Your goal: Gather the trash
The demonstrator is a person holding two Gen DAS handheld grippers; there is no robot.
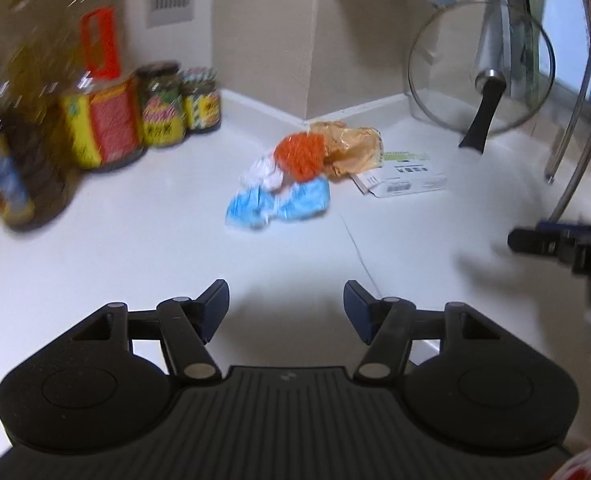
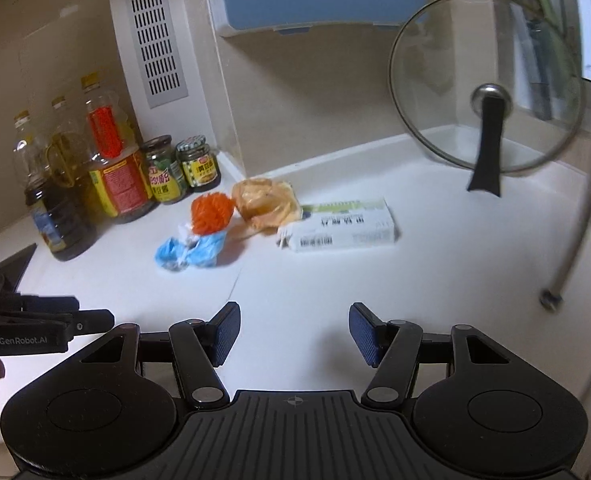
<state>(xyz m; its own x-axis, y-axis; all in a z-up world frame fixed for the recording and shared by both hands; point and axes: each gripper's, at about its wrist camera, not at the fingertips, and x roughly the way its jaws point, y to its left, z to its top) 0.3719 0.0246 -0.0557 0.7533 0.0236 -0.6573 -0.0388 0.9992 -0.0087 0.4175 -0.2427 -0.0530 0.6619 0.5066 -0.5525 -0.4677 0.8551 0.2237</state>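
A white bench (image 2: 435, 280) runs into a tiled corner, carrying a small heap of trash near its back edge. A glass pot lid (image 2: 487, 80) leans upright against the wall at the right, its black handle reaching down to the bench. At the left stand oil bottles (image 2: 111, 168) and two sauce jars (image 2: 183, 168), close together beside the wall. The trash lies between them and the lid: a flattened white carton (image 2: 343, 228) with a barcode, a crumpled tan plastic bag (image 2: 265, 202) touching its left end, a blue wrapper (image 2: 189, 254) nearest the camera, and an orange mesh ball (image 2: 211, 210) resting against bag and wrapper. The right gripper (image 2: 294, 330) hovers short of the heap, jaws spread with nothing between them. The left gripper (image 1: 286, 306) does likewise, jaws spread and empty above bare bench, well apart from the trash.
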